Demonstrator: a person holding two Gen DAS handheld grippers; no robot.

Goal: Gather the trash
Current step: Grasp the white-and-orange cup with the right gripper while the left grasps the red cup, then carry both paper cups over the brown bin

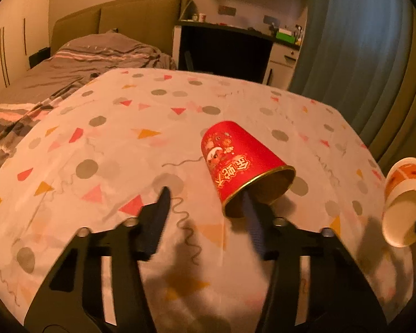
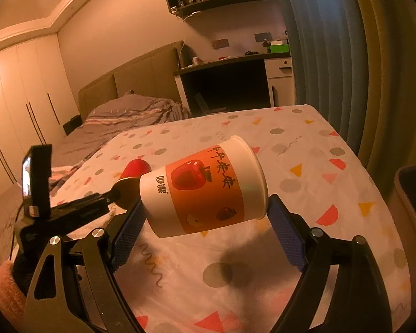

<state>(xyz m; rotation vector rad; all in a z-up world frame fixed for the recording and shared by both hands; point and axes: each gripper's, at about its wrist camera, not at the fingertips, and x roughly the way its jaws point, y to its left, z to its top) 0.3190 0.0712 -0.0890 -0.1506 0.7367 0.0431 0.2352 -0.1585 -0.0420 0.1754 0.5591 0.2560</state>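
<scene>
Two paper cups, one at each of your claws

Your right gripper (image 2: 205, 216) clamps the white-and-orange cup (image 2: 205, 191) sideways — Chinese lettering, unreadable; your left gripper (image 1: 205, 208) stands open, one finger (image 1: 252, 219) inside the red cup (image 1: 241, 163) with gold characters.

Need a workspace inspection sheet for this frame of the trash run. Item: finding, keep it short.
surface: table under a dot-and-triangle cloth.
job's things: red cup tipped over, mouth toward the left wrist camera; white-orange cup held sideways above the cloth.
clutter: nothing seen.
grippers: left gripper open, one finger inside the red cup's mouth, the other apart from the cup; right gripper shut on the white-orange cup.
cables: pale cord on the wall by the headboard.
surroundings: bed, desk, curtain, wardrobe.
</scene>
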